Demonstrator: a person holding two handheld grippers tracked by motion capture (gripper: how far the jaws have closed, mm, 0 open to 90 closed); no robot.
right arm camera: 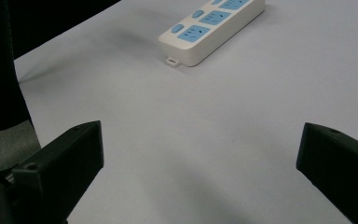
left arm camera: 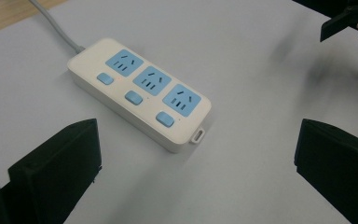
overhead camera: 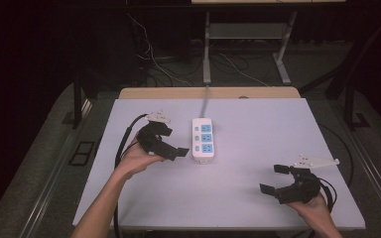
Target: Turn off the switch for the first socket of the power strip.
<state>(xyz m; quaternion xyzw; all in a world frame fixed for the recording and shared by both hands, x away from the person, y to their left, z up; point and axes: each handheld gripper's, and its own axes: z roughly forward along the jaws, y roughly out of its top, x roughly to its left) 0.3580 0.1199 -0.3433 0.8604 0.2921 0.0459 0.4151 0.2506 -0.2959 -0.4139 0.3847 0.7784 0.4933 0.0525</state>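
On pale lilac tabletop (overhead camera: 258, 148) in dark room, cables on floor behind: white power strip (overhead camera: 202, 139) mid-table, left gripper (overhead camera: 174, 142) beside it, jaws apart; right gripper (overhead camera: 275, 179) near corner, likewise spread

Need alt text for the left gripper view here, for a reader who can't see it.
A white power strip with three blue sockets and three blue switches lies on a pale table, its grey cord leading away. The open left gripper frames it with black jaws.
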